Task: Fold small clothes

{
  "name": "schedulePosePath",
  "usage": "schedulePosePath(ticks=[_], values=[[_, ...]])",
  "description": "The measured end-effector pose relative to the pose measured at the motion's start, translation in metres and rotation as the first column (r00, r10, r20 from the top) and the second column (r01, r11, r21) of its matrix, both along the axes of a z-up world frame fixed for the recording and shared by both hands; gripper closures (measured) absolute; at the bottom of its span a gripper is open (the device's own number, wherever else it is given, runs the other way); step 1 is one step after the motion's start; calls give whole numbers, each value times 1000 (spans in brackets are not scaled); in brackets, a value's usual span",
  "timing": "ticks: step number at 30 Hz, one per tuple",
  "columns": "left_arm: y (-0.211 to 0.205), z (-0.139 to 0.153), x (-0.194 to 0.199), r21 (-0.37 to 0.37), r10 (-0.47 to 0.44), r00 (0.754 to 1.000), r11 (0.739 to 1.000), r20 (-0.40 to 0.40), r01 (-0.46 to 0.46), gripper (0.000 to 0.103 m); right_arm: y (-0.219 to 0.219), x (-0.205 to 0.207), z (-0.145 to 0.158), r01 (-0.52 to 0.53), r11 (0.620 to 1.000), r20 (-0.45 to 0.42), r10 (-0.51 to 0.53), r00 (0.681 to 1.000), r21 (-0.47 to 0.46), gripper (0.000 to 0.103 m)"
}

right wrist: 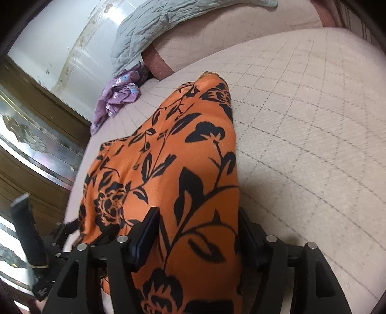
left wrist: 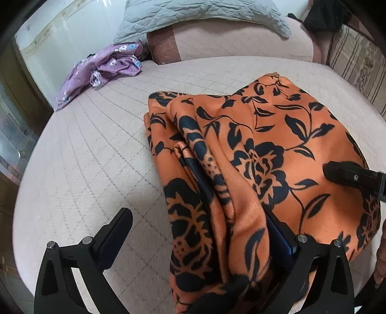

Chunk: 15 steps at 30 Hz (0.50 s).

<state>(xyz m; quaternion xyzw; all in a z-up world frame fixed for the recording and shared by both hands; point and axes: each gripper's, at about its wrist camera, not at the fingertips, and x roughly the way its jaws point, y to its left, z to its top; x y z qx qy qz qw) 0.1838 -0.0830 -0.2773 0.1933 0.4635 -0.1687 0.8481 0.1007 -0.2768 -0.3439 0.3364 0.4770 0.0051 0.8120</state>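
The left gripper (left wrist: pixel 200 231) points forward over the quilted bed (left wrist: pixel 84 169), its two fingers spread wide apart. The left finger (left wrist: pixel 115 231) is bare above the mattress cover, while the right one is draped under bunched folds of the orange garment (left wrist: pixel 265 135), so nothing is pinched between them; the tool stands released.

The right gripper (right wrist: pixel 197 231) angles low along the cloth, with a thick fold of the orange garment (right wrist: pixel 193 169) running between its fingers and each finger pressed against a side of that fold (a clenched grasp on the fabric). In the left wrist view one black finger of that tool (left wrist: pixel 347 176) lies on top of the garment at its right side.

The orange garment, printed with black leaves and flowers, lies partly folded near the front edge of the bed, at about mid-width. A crumpled purple floral garment (left wrist: pixel 101 70) sits at the far left edge, beside a grey quilted pillow (left wrist: pixel 193 14).

No readable writing or labels show anywhere.
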Motion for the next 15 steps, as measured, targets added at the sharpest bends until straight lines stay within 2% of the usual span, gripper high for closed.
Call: schedulePosePath(ticks=[3, 7, 10, 15], values=[[1, 27, -27, 21, -13, 996, 1000, 92, 11, 2, 0, -13, 19, 4, 996, 2, -4, 1000, -85, 30], [10, 70, -60, -22, 21, 980, 1000, 199, -17, 2, -9, -46, 48, 72, 983, 63, -62, 996, -171, 30], [23, 115, -82, -77, 75, 953, 996, 293, -54, 2, -12, -73, 78, 111, 974, 132, -86, 988, -199, 30], [34, 168, -107, -119, 123, 917, 989, 379, -84, 2, -2, -107, 135, 139, 953, 257, -68, 964, -269, 30]])
